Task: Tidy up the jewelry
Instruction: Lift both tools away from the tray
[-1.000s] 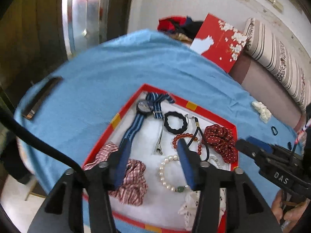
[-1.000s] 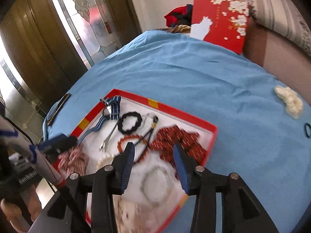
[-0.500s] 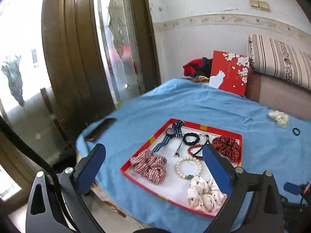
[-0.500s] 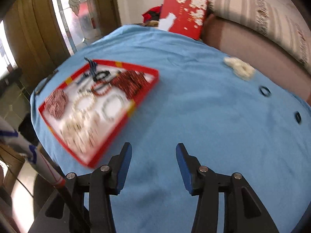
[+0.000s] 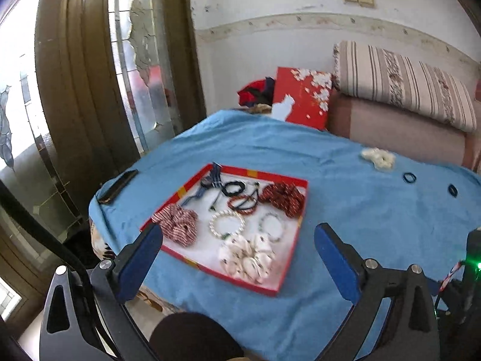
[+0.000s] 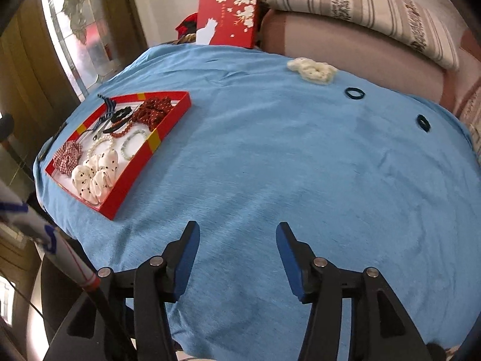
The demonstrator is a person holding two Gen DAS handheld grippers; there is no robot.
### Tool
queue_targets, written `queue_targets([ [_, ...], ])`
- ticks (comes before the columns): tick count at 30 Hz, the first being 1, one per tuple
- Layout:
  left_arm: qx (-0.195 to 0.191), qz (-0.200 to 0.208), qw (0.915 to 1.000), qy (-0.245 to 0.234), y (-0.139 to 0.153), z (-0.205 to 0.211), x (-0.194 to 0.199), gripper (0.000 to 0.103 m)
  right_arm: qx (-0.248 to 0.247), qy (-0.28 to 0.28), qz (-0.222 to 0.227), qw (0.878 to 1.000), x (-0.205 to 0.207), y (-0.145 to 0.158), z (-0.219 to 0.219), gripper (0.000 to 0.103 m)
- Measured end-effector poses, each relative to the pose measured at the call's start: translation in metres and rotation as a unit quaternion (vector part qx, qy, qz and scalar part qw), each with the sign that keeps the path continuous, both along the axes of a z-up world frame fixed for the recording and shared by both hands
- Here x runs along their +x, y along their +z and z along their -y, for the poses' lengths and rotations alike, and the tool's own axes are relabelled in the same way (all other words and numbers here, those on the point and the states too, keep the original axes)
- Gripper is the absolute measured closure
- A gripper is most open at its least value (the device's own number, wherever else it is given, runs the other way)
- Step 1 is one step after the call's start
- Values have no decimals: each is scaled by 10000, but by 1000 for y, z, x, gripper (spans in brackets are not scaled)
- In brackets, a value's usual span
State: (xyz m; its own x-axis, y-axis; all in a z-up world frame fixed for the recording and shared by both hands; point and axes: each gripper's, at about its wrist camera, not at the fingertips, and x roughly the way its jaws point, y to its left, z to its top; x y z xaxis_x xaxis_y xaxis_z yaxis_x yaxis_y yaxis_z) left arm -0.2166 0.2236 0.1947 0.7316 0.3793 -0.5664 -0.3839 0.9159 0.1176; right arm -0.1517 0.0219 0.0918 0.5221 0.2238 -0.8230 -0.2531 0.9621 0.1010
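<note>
A red tray [image 5: 296, 240] on the blue cloth holds a plaid scrunchie [image 5: 177, 225], a pearl bracelet [image 5: 227, 225], a white dotted scrunchie [image 5: 246, 258], a dark red scrunchie [image 5: 282, 198], a striped-strap watch [image 5: 207, 183] and other small pieces. My left gripper [image 5: 237, 234] hangs wide open, back from the tray's near side, holding nothing. Right of the tray [image 6: 136, 177], my right gripper [image 6: 237, 231] hovers over bare cloth, jaws opening with nothing between them. A cream scrunchie [image 6: 312, 69] and two dark hair ties [image 6: 354, 93] [image 6: 423, 122] lie loose at the far right.
A dark flat object [image 5: 117, 185] lies at the table's left edge. Behind the table stand a red gift box [image 5: 302, 96] and a sofa with a striped cushion [image 5: 402, 84]. A glass door [image 5: 132, 60] is to the left.
The left gripper pulled back and up from over the tray and opened wide. The right gripper swung away from the tray to the bare cloth on its right, its jaws widening.
</note>
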Motion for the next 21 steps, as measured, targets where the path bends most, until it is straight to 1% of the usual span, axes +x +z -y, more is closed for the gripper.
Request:
queue_targets([
  [8, -136, -405, 9989, -195, -13, 20, 3, 3, 48, -89, -51, 9999, -3, -4, 12, 44],
  [16, -102, -553, 9980, -281, -23, 22, 8, 3, -4, -130, -201, 9997, 2, -13, 14, 44],
  [19, -102, -600, 9978, -275, -27, 18, 11, 3, -60, -91, -264, 9996, 4, -17, 9, 44],
  [21, -161, -594, 9979, -214, -29, 8, 12, 3, -90, -37, -327, 9994, 5, -20, 4, 44],
])
